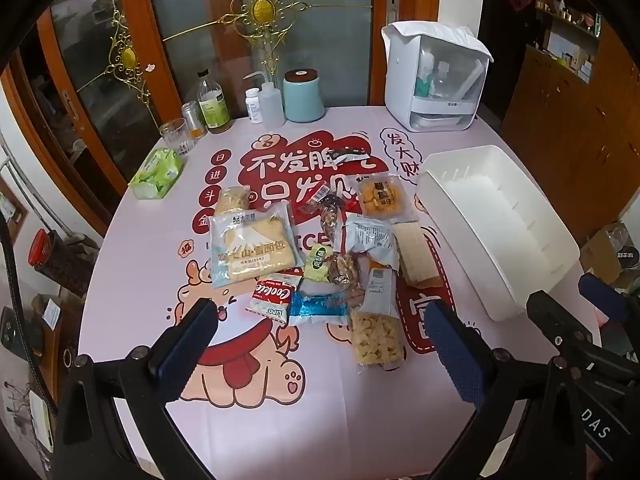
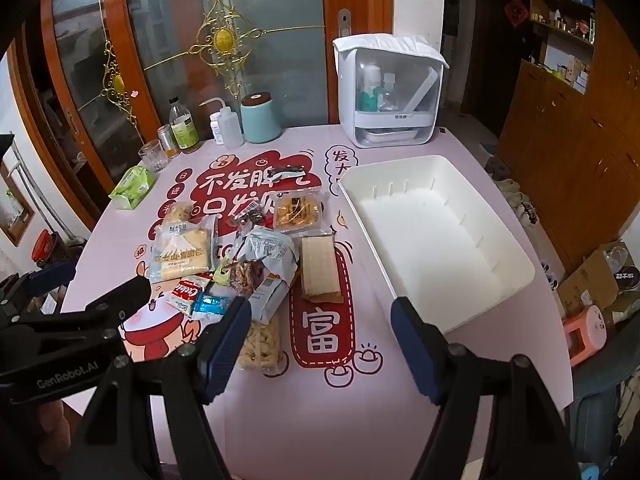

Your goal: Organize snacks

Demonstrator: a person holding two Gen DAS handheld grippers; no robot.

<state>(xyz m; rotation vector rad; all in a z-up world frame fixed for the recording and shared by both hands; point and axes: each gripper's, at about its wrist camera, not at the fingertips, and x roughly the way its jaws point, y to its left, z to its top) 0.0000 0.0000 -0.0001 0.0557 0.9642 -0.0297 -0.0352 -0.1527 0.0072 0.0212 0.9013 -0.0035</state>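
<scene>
Several snack packs lie in a heap mid-table: a bread pack, a Cookies sachet, a blue wrapper, a puffed-snack bag, a wafer pack and a tray of yellow biscuits. An empty white bin stands to their right. My left gripper is open and empty above the near side of the heap. My right gripper is open and empty, between the heap and the bin.
Along the far edge stand a glass, bottles, a teal canister and a white storage box. A green tissue pack lies at the left. A small dark wrapper lies beyond the heap.
</scene>
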